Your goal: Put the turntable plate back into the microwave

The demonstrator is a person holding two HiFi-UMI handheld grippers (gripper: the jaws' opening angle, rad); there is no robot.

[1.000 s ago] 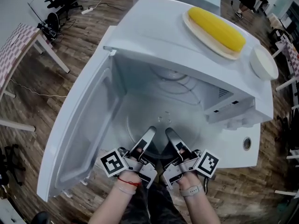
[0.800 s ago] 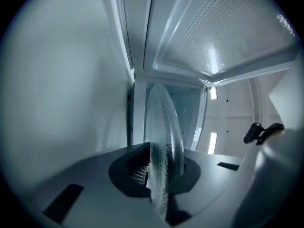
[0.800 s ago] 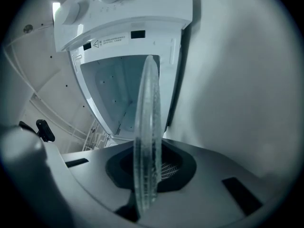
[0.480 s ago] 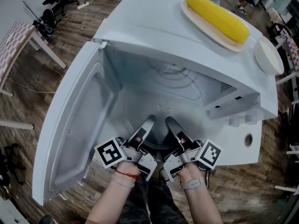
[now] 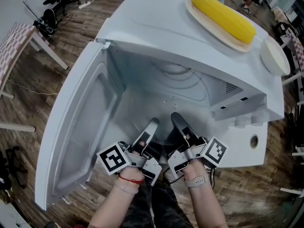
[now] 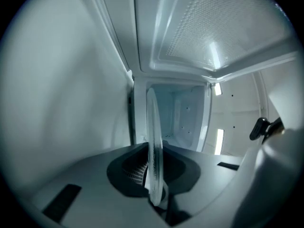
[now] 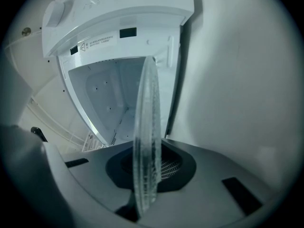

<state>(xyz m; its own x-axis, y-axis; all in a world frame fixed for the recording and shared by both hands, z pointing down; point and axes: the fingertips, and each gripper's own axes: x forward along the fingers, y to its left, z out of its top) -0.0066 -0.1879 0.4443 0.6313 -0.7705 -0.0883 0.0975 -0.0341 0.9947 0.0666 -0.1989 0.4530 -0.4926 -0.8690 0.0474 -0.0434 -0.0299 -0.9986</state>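
The clear glass turntable plate (image 5: pixel 164 101) lies roughly level in the open mouth of the white microwave (image 5: pixel 152 27), its ribbed rings showing against the cavity. My left gripper (image 5: pixel 151 126) is shut on the plate's near rim, and my right gripper (image 5: pixel 176 120) is shut on the rim just beside it. In the left gripper view the plate (image 6: pixel 154 141) runs edge-on out of the left gripper (image 6: pixel 157 196) into the cavity. The right gripper view shows the same plate (image 7: pixel 146 132) edge-on, clamped in the right gripper (image 7: pixel 142 201).
The microwave door (image 5: pixel 76 127) hangs open to the left. On top of the microwave sit a yellow corn cob (image 5: pixel 223 18) on a plate and a white bowl (image 5: pixel 274 56). A round knob (image 5: pixel 254 140) is on the control panel at right. A table (image 5: pixel 19 42) stands on the wooden floor at left.
Both grippers have pushed a little deeper into the microwave cavity with the plate, the right one slightly further than the left.
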